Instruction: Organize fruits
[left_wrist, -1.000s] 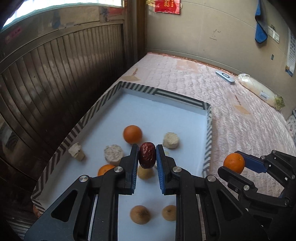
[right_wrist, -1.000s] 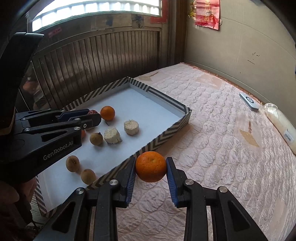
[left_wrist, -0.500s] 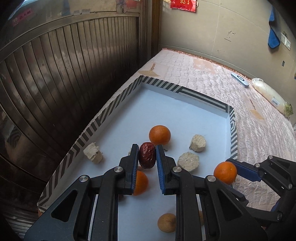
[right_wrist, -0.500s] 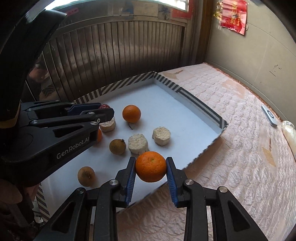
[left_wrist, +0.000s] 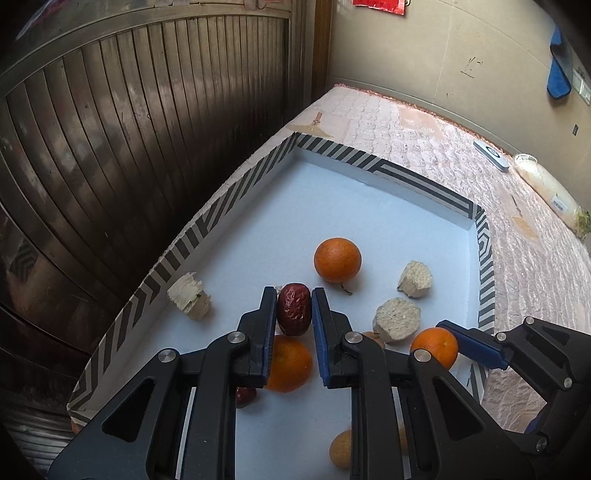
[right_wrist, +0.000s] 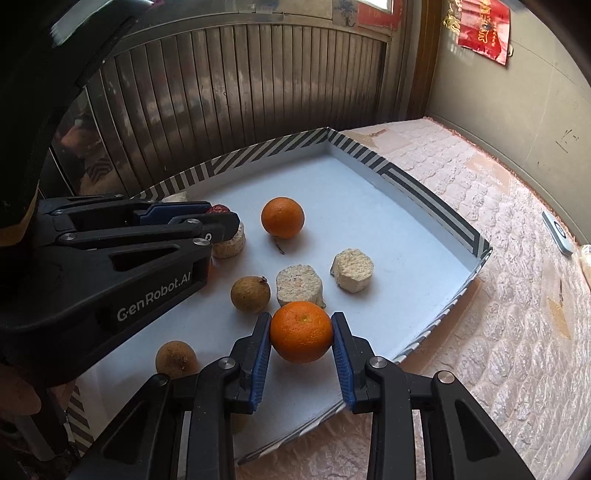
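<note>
My left gripper (left_wrist: 294, 314) is shut on a dark red date (left_wrist: 294, 308) and holds it above the white tray (left_wrist: 369, 206). My right gripper (right_wrist: 301, 334) is shut on an orange (right_wrist: 301, 331) over the tray's near right part; it also shows in the left wrist view (left_wrist: 435, 347). In the tray lie a loose orange (left_wrist: 337, 259), another orange (left_wrist: 290, 363) under my left fingers, a second date (left_wrist: 245, 396), brown longans (right_wrist: 250, 293) (right_wrist: 176, 359) and pale cut chunks (left_wrist: 397, 319) (left_wrist: 415, 278) (left_wrist: 189, 295).
The tray has a black-and-white striped rim (right_wrist: 424, 188) and sits on a pink quilted mattress (right_wrist: 517, 295). A ribbed metal wall (left_wrist: 129, 147) runs along the tray's left side. A white remote (left_wrist: 491, 155) and a plastic bag (left_wrist: 546, 188) lie far right.
Both grippers have moved left and forward over the tray, still holding their fruit. The right gripper with the orange went from over the mattress to inside the tray's rim.
</note>
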